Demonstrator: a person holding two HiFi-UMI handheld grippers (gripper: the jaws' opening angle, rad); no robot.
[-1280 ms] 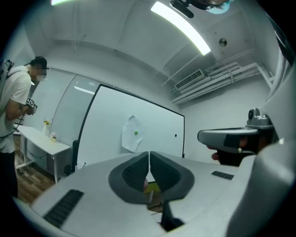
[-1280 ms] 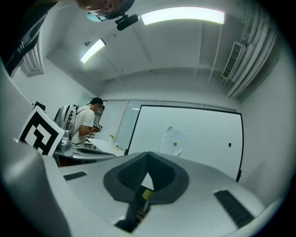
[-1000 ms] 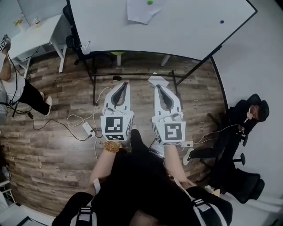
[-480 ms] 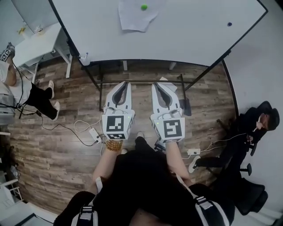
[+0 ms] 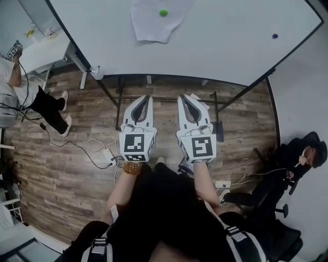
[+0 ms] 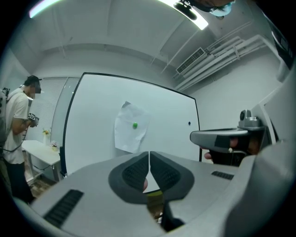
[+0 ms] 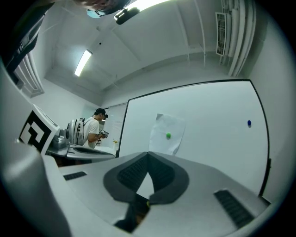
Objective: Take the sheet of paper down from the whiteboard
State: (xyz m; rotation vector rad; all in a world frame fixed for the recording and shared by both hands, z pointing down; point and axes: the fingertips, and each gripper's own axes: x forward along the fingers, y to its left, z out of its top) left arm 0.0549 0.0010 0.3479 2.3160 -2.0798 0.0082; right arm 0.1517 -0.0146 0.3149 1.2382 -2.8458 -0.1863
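A white sheet of paper hangs on the whiteboard, pinned by a green magnet. My left gripper and right gripper are side by side, pointing level at the board and still well short of it. Both are shut with nothing between the jaws. In the left gripper view the paper shows straight ahead above the shut left gripper. The right gripper view has the paper just right of the right gripper. The sheet's lower edge curls slightly.
A blue magnet sits at the board's right. The board's black stand and cables lie on the wood floor below. A person stands by a white table at left; another sits in a chair at right.
Both grippers have moved forward together toward the whiteboard, which now fills more of the head view's top. Jaws stayed shut.
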